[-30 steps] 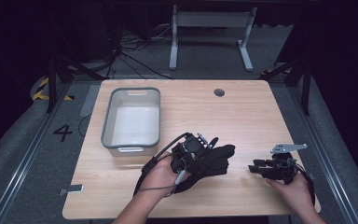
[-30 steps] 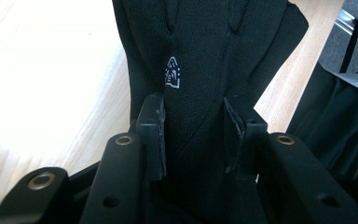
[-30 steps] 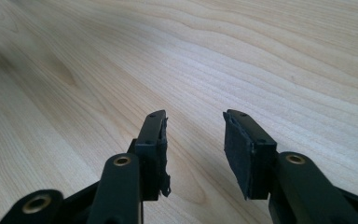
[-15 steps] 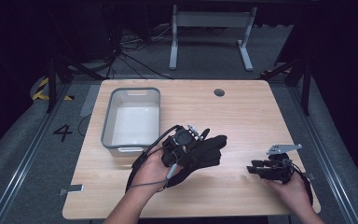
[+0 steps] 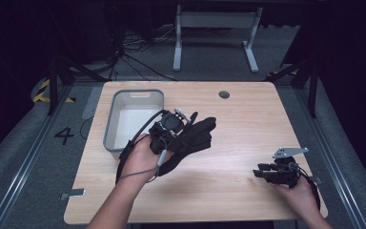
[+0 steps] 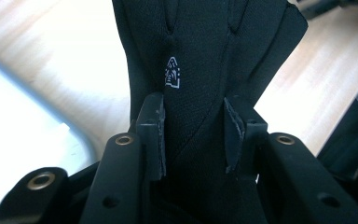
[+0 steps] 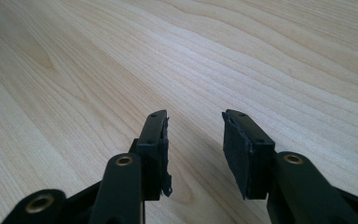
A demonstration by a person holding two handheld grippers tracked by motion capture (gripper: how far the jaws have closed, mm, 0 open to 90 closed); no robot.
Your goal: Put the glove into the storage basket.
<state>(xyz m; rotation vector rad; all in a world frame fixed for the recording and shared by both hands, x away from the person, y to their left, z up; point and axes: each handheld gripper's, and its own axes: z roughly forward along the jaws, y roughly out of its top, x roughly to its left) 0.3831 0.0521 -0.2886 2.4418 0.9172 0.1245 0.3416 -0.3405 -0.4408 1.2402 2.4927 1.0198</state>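
A black glove point(image 5: 200, 136) with a small white logo point(image 6: 172, 74) hangs above the table's middle, just right of the bin. My left gripper point(image 5: 183, 132) is shut on it. In the left gripper view both pads press into the glove's fabric point(image 6: 205, 56), and its fingers stretch away beyond the jaws of the left gripper point(image 6: 193, 121). My right gripper point(image 5: 258, 172) rests low near the table's front right, pointing left. Its jaws stand open over bare wood, with nothing between them in the right gripper view point(image 7: 195, 123).
A grey-rimmed white bin point(image 5: 110, 128) stands on the left half of the wooden table point(image 5: 248, 114), close beside my left hand. A round cable hole point(image 5: 224, 94) sits near the far edge. A metal stand point(image 5: 214, 19) is on the floor behind.
My left gripper has risen with the glove and moved away from the person and a little left, toward the bin. The right gripper has stayed where it was.
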